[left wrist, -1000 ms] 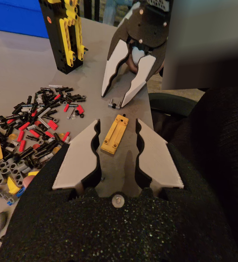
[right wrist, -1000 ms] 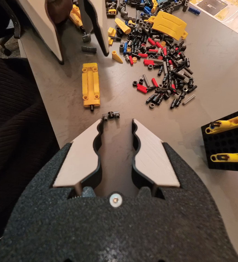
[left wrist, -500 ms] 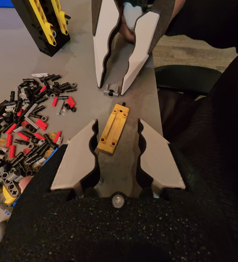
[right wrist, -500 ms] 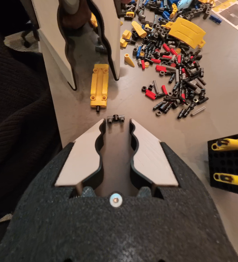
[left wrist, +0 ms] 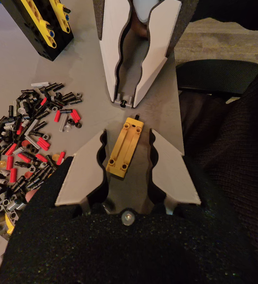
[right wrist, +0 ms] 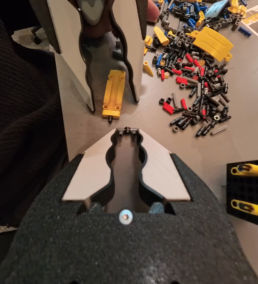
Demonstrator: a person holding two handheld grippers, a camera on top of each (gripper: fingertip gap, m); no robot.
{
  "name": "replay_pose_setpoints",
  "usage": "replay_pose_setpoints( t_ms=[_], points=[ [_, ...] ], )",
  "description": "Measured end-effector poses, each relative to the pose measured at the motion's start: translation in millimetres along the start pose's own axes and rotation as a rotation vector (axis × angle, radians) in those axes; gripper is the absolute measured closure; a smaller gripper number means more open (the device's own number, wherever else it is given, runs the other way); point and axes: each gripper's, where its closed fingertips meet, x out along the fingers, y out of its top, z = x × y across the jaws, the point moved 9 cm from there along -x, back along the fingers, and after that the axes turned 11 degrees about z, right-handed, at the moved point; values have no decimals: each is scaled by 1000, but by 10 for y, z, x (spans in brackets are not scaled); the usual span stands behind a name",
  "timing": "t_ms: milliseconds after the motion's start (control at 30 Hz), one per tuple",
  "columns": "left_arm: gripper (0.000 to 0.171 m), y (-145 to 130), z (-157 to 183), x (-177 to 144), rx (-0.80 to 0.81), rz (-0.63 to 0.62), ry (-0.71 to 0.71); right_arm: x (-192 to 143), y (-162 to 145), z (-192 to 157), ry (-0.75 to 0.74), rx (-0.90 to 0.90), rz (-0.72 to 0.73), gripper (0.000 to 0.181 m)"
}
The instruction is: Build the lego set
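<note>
A yellow flat brick piece (left wrist: 124,148) with a black pin at its far end lies on the grey table, between the fingers of my open left gripper (left wrist: 127,130); the jaws stand apart on each side of it without touching. It also shows in the right wrist view (right wrist: 113,93), with the left gripper (right wrist: 113,106) astride it. My right gripper (right wrist: 127,129) is shut on a small grey connector with a black pin (right wrist: 127,130), pinched at its fingertips. In the left wrist view the right gripper (left wrist: 123,103) holds that connector (left wrist: 123,103) just beyond the yellow piece.
A heap of black, red and grey pins (left wrist: 25,138) lies left of the grippers. A black block with yellow beams (left wrist: 39,26) stands at the far left, also shown in the right wrist view (right wrist: 251,190). A yellow curved panel (right wrist: 211,43) and mixed parts lie farther off. The table edge (left wrist: 180,123) and a chair (left wrist: 217,76) are right. The tips of one gripper are about 4 cm away from the tips of the other.
My right gripper has closed its fingers onto the small grey connector. My left gripper has moved forward, so the yellow piece now lies between its fingers.
</note>
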Motion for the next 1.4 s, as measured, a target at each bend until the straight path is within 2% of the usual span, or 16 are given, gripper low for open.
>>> replay_pose_setpoints(
  t_ms=[200,300,1100,1267,1400],
  points=[
    [122,14,-7,-9,-4,19,3,4,5,-140,-29,29,-1,157],
    [148,26,13,-24,8,38,-16,13,13,-191,-42,42,-1,157],
    [152,26,38,-13,-10,32,-74,79,64,-263,-23,59,-21,157],
    [151,26,38,-11,-15,32,-84,82,85,-220,34,33,-50,157],
    [151,26,37,-10,-15,32,-83,87,84,-173,87,87,-38,157]
  ],
)
